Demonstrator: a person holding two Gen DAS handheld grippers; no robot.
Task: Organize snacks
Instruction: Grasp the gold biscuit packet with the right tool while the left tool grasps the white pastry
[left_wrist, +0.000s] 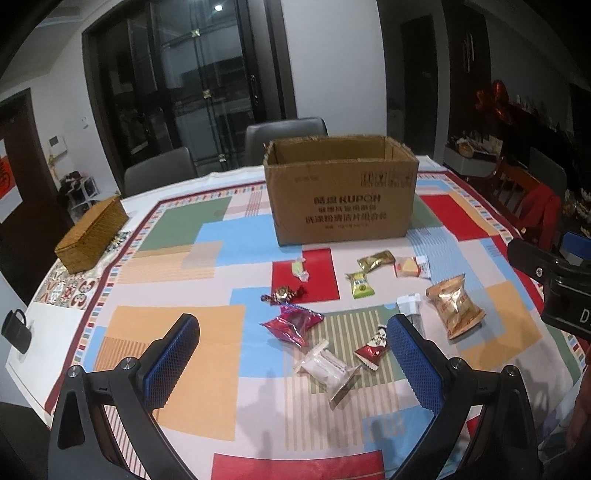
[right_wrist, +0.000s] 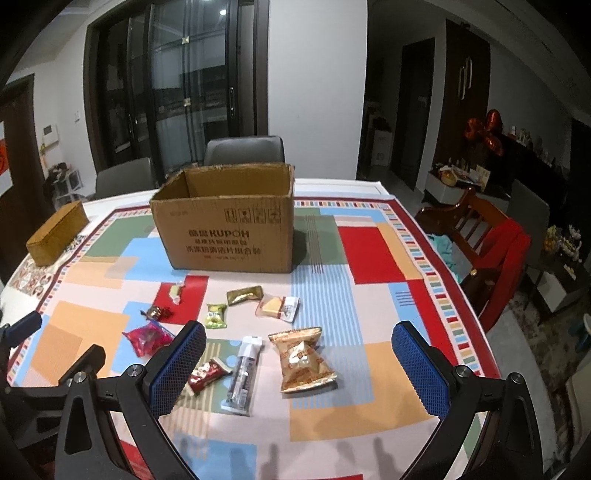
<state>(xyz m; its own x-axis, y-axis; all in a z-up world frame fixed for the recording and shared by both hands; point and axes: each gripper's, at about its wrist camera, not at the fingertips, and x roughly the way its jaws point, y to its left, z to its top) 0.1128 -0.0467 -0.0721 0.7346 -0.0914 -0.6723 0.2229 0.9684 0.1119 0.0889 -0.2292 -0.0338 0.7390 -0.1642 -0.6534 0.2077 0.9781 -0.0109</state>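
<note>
Both grippers hover over the table, jaws wide apart, nothing held: left gripper, right gripper. Open cardboard box stands upright at the far side of the patterned tablecloth. Snacks lie loose on the cloth in front of it: gold-orange pastry pack, clear stick pack, red candy, magenta pack, white pack, green candy. Wicker box far left.

Woven box near left edge of surface. Black mug nearer, at rim. Grey chairs beyond; red-draped wooden chair at right.
</note>
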